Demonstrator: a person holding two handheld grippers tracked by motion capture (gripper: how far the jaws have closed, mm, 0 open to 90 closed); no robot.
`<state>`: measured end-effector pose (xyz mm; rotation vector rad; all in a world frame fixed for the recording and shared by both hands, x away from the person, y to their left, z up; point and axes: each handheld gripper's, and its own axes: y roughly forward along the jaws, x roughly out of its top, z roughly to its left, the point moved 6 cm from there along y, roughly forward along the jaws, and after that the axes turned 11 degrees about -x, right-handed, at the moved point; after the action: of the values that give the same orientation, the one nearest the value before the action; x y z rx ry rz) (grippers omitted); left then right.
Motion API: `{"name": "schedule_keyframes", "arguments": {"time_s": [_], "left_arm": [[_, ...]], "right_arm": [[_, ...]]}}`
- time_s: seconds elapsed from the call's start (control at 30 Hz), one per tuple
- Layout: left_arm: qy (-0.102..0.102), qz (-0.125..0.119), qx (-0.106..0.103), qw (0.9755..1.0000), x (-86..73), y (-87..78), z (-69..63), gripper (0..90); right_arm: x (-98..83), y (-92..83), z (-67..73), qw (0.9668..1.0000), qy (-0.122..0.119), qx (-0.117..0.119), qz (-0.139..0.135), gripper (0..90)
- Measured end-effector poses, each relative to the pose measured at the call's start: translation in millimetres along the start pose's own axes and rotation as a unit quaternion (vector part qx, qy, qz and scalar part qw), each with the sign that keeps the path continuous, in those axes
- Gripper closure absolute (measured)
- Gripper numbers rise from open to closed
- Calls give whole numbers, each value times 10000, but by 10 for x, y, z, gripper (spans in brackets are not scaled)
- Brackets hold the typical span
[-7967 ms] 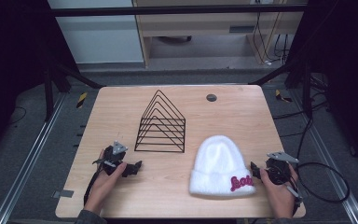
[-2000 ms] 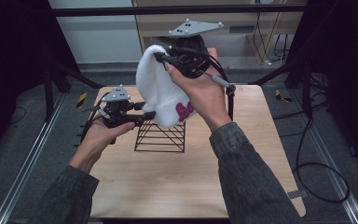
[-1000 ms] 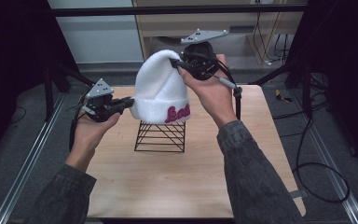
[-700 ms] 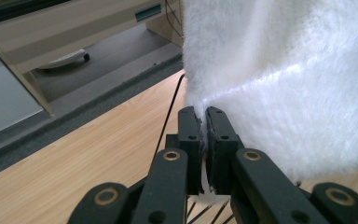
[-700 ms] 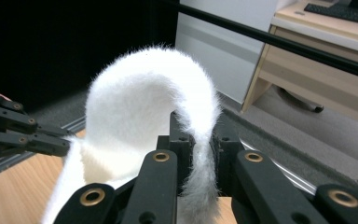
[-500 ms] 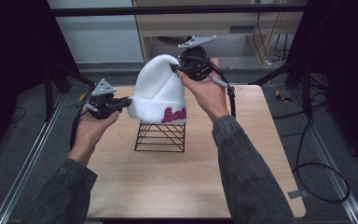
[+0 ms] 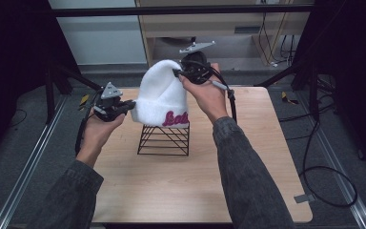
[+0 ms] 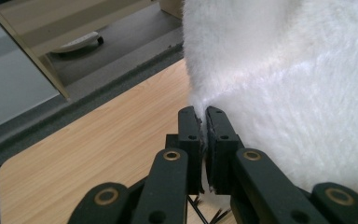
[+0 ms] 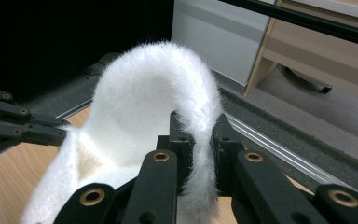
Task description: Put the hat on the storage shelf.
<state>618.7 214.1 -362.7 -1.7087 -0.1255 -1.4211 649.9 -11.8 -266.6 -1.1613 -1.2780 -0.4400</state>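
In the left gripper view we see the left gripper [image 8: 200, 116] with its jaws pressed together on a pinch of the white hat [image 8: 279, 88] at its lower edge; the fur covers the tips, so we cannot tell how much fabric sits between them. In the right gripper view the right gripper [image 9: 198, 123] has its jaws clamped on a fold of the hat's crown, which arches up over them and hides their tips.

From the high view, the hat [image 7: 161, 98] hangs between the two grippers above the black wire rack [image 7: 164, 140], its cuff draped over the rack's peak. Whether the cuff rests on the wires or only covers them we cannot make out. The pink lettering on the cuff is partly cut off by the right hand [image 7: 208, 95], and the rack's top is hidden inside the hat. The left hand [image 7: 100, 126] holds its gripper just beside the cuff.

The rack stands on a light wooden table [image 7: 171, 191], towards its far middle, with bare wood in front and on both sides. Grey floor surrounds the table, with metal rails [image 7: 14, 186] at the sides, a black cable [image 7: 324, 186] looping at the right and a pale cabinet [image 7: 219, 28] beyond the far edge.
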Motion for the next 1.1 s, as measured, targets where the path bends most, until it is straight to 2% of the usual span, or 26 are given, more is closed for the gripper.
{"name": "schedule_keyframes", "arguments": {"time_s": [0.17, 0.43, 0.57, 0.6, 0.77, 0.83, 0.87, 0.9, 1.1], "left_arm": [[8, 26, 50, 10000, -35, 41, 28, 858], [41, 27, 64, 10000, -162, 34, 34, 857], [51, -74, 94, 9999, -218, -1, 18, 857], [40, -81, 93, 9999, -231, -4, 16, 857], [239, -114, 139, 9996, -273, -9, -31, 857], [258, -114, 117, 9995, -294, -10, -60, 856], [192, -106, 88, 9997, -312, -14, -81, 856], [266, -122, 107, 9995, -315, -25, -82, 856], [337, -82, 44, 9994, -353, -60, -136, 856]], "right_arm": [[-23, 29, -2, 10000, 11, 15, -6, 825], [-149, -23, 120, 9998, -51, 185, -60, 824], [-186, -72, 175, 9996, -125, 231, -78, 824], [-215, -100, 199, 9995, -212, 232, -86, 823], [-295, -154, 233, 9994, -293, 209, -28, 820], [-335, -174, 239, 9993, -310, 204, 6, 820], [-353, -184, 239, 9993, -316, 206, 14, 820], [-379, -210, 243, 9993, -319, 215, 14, 820], [-422, -257, 254, 9990, -396, 201, 42, 819]]}}
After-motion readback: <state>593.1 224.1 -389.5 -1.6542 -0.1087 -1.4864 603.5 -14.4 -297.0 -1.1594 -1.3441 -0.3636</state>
